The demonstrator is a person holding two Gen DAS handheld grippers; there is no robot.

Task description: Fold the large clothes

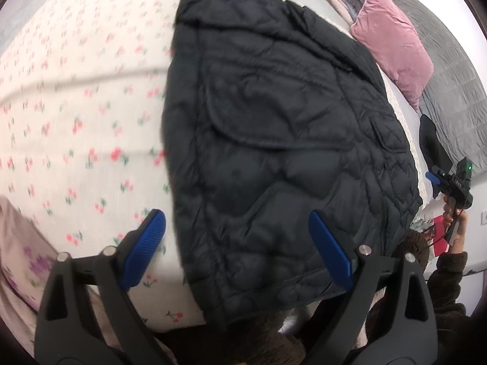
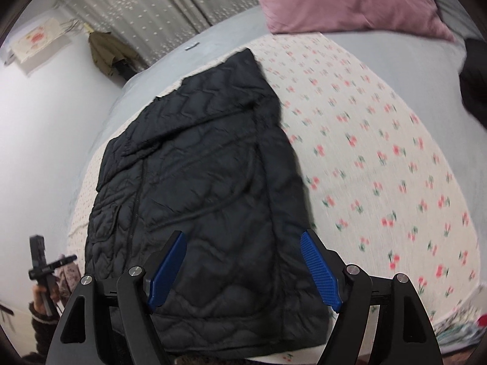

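Note:
A black quilted jacket (image 1: 274, 140) lies lengthwise on the cherry-print bed sheet (image 1: 76, 121), with a sleeve folded across its body. Its hem reaches the near edge of the bed. My left gripper (image 1: 240, 243) hangs open above the hem end, one pad over the sheet and the other over the jacket, holding nothing. The right wrist view shows the same jacket (image 2: 207, 188). My right gripper (image 2: 243, 273) stands open above its near end with nothing between the pads. Each view catches the other gripper at its edge, held in a hand (image 1: 438, 179) (image 2: 51, 266).
A pink pillow (image 1: 392, 45) and a grey quilt (image 1: 450, 70) lie at the head of the bed. A dotted curtain (image 2: 158, 3) and an olive garment (image 2: 106, 51) hang by the white wall. Bare floral sheet (image 2: 380, 167) stretches beside the jacket.

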